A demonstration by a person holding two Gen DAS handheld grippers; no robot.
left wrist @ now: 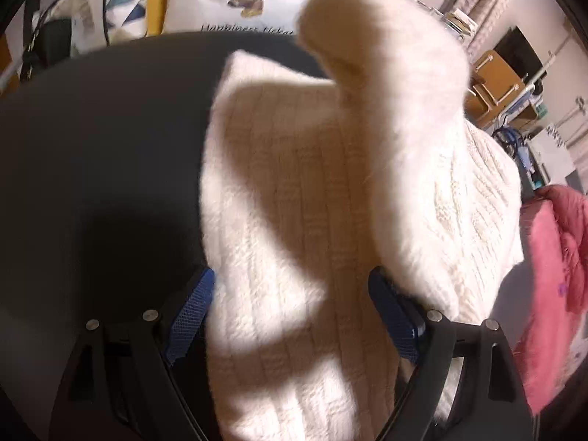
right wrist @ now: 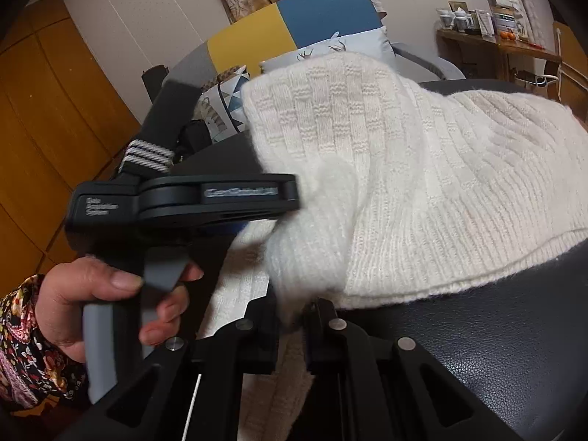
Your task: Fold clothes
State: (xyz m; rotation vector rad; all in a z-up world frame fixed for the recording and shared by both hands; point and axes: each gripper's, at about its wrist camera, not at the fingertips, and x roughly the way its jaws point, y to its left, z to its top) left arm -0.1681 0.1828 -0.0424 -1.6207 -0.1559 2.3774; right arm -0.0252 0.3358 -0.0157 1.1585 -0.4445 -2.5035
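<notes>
My left gripper (left wrist: 294, 316) has its fingers spread wide. My right gripper (right wrist: 290, 330) is pinched tight. Hand (right wrist: 92, 301) wraps the left gripper's handle.

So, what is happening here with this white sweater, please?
A person is folding a cream-white knitted sweater on a black leather-like surface, with a handheld gripper in each hand. The right gripper has its jaws shut on a fold of the sweater and lifts it. The left gripper has its jaws open, with the sweater lying between them. A pink garment lies at the side.
</notes>
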